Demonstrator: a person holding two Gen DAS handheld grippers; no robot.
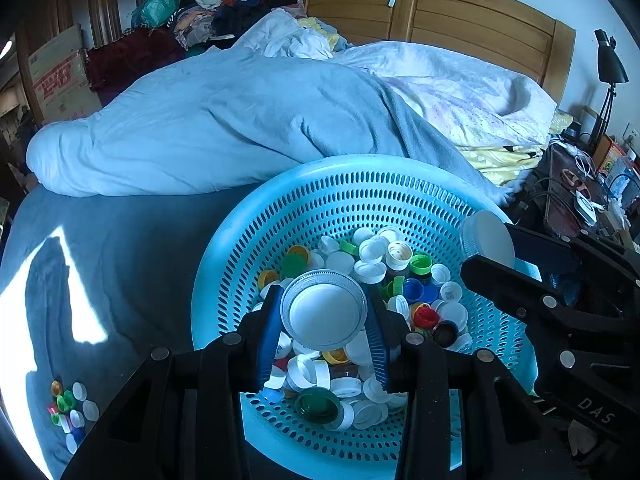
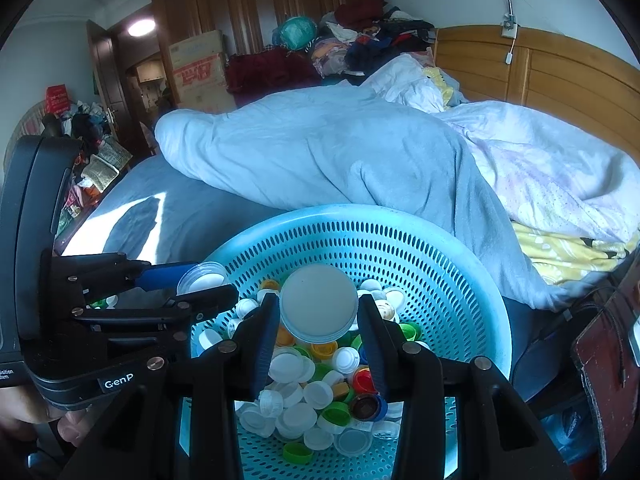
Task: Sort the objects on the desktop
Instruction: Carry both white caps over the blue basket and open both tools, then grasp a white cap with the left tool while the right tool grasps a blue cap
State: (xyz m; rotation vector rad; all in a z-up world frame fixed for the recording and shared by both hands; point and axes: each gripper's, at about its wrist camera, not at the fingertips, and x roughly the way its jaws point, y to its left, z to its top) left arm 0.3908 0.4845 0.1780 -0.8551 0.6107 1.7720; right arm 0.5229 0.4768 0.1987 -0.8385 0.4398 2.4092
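Note:
A light blue perforated basket (image 1: 256, 240) (image 2: 460, 264) holds a heap of small bottle caps (image 1: 400, 272) (image 2: 312, 392) in white, green, yellow, red and blue. My left gripper (image 1: 324, 312) is shut on a large white jar lid (image 1: 324, 308), held above the heap. My right gripper (image 2: 318, 312) is shut on another large white lid (image 2: 319, 302) above the basket. Each gripper also shows in the other view with its lid: the right one in the left wrist view (image 1: 486, 248), the left one in the right wrist view (image 2: 204, 280).
The basket sits on a bed with a blue sheet (image 1: 132, 248) and a bunched pale blue duvet (image 1: 224, 128). A small pile of sorted caps (image 1: 70, 412) lies on the sheet at left. A cluttered nightstand (image 1: 588, 192) stands at right, by the wooden headboard (image 1: 460, 16).

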